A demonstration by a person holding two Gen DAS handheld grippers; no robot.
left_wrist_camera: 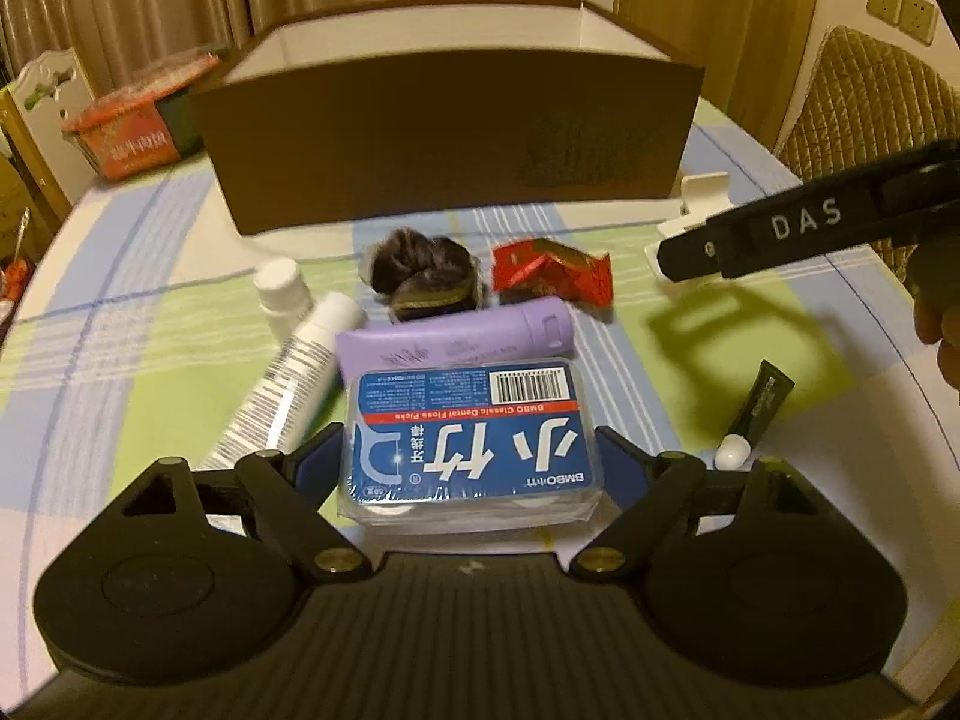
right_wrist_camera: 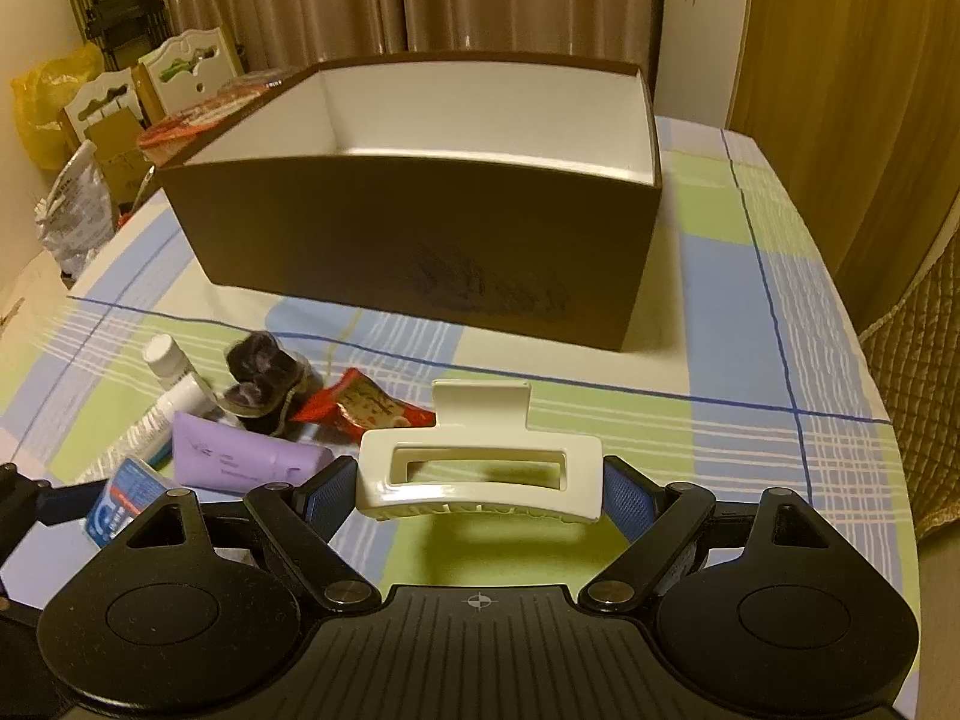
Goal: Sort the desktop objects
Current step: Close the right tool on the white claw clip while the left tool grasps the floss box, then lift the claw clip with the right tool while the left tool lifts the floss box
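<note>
My left gripper [left_wrist_camera: 471, 462] is shut on a blue dental floss box [left_wrist_camera: 471, 426], its blue pads against the box's two short sides. Just beyond the box lie a purple tube [left_wrist_camera: 456, 339], a white tube [left_wrist_camera: 288, 384], a white bottle [left_wrist_camera: 279, 288], a dark scrunchie [left_wrist_camera: 423, 273] and a red packet [left_wrist_camera: 552, 270]. A small dark tube [left_wrist_camera: 759, 408] lies to the right. My right gripper [right_wrist_camera: 480, 480] is shut on a white hair claw clip [right_wrist_camera: 480, 468], held above the cloth and casting a shadow. The open brown box [right_wrist_camera: 420, 240] stands behind, and what shows of its white inside is bare.
A checked cloth [right_wrist_camera: 750, 360] covers the table, whose right edge [right_wrist_camera: 900, 450] is close. A red carton [left_wrist_camera: 138, 120] sits at the back left beside the brown box [left_wrist_camera: 444, 138]. Chairs stand at the left [right_wrist_camera: 180, 66] and right [left_wrist_camera: 870, 108].
</note>
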